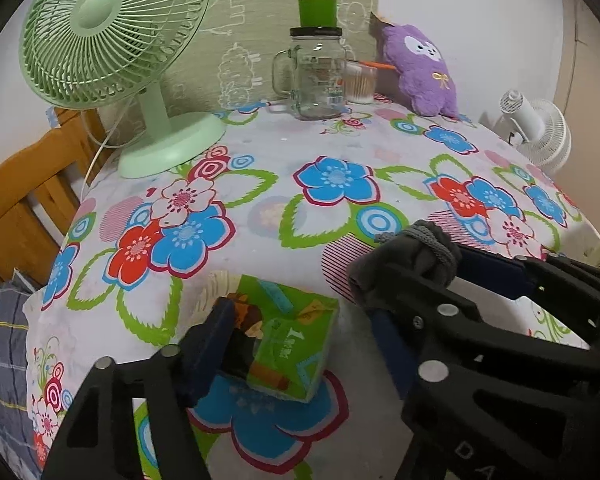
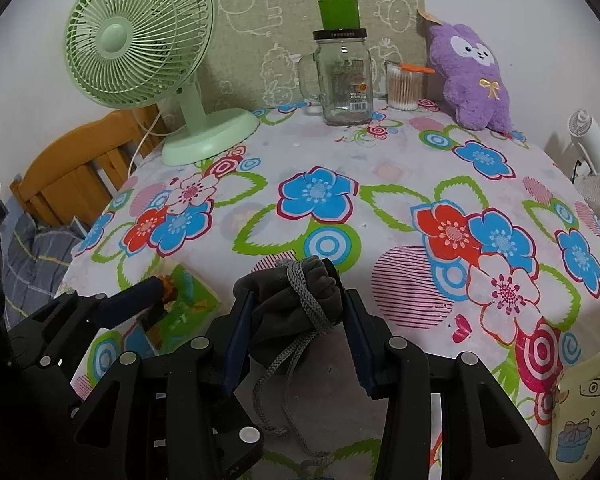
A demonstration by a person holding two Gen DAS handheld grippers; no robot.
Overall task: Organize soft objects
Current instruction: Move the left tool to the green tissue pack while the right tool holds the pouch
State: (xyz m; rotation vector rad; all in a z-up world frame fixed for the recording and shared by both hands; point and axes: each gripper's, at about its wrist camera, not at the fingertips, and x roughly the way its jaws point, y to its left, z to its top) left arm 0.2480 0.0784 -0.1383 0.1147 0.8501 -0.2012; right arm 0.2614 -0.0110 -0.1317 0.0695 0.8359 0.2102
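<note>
A dark grey drawstring pouch [image 2: 284, 320] sits over the near part of the flowered tablecloth [image 2: 400, 168], and my right gripper [image 2: 298, 300] is shut on it, a blue pad against each side. Its cord dangles below the pads. In the left wrist view the pouch [image 1: 412, 252] shows at the right inside the right gripper [image 1: 412, 266]. My left gripper [image 1: 298, 320] straddles a green tissue pack [image 1: 292, 328] at the table's near edge. Its left pad touches the pack's end, while a strip of cloth shows before the right pad. The pack [image 2: 188, 300] lies left of the pouch. A purple plush toy [image 2: 472, 80] leans at the far right.
A green desk fan [image 2: 140, 36] stands far left. A glass jar [image 2: 344, 80] with a green cup on its lid and a tub of cotton swabs [image 2: 404, 86] stand at the back. A white fan [image 2: 592, 148] is beyond the right edge, a wooden chair [image 2: 80, 160] to the left.
</note>
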